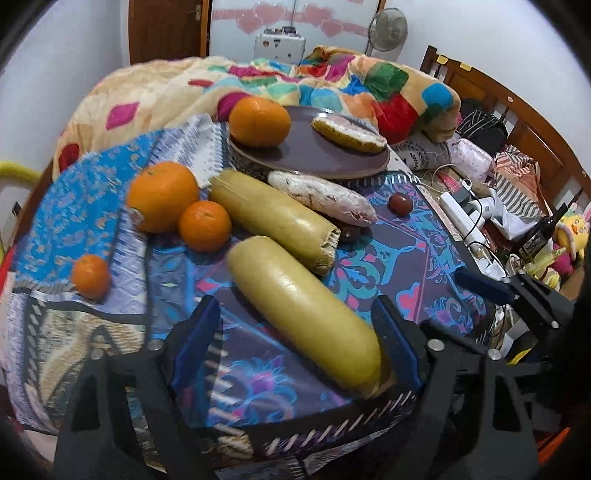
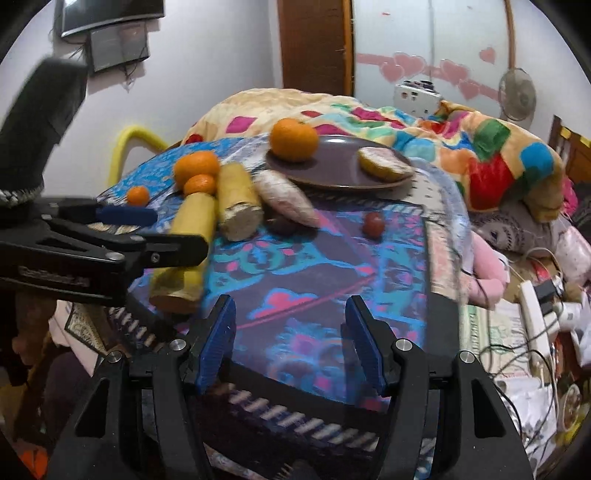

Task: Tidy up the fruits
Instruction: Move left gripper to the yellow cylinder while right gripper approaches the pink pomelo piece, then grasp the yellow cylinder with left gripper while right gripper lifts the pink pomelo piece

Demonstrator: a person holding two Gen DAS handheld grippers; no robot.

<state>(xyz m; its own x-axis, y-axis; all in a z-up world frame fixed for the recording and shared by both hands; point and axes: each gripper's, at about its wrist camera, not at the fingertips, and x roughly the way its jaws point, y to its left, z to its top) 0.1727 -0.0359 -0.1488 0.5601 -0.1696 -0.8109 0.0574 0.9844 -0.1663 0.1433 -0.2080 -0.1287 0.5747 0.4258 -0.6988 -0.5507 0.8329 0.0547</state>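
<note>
A dark brown plate (image 1: pixel 317 158) holds an orange (image 1: pixel 259 122) and a yellow cut fruit piece (image 1: pixel 347 134). In front lie two long yellow fruits (image 1: pixel 303 310) (image 1: pixel 273 218), a pale speckled one (image 1: pixel 321 197), three oranges (image 1: pixel 162 195) (image 1: pixel 205 225) (image 1: pixel 90 275) and a small red fruit (image 1: pixel 400 204). My left gripper (image 1: pixel 299 332) is open, its blue pads either side of the near yellow fruit's end, not closed on it. My right gripper (image 2: pixel 290 345) is open and empty over the patterned cloth (image 2: pixel 314 266). The left gripper also shows in the right wrist view (image 2: pixel 147 232).
A colourful quilt (image 1: pixel 332 81) is heaped behind the plate. To the right lie a power strip with cables (image 1: pixel 461 218), bags and toys. A wooden bed frame (image 1: pixel 517 110) stands at far right. A fan (image 1: pixel 388 31) stands at the back.
</note>
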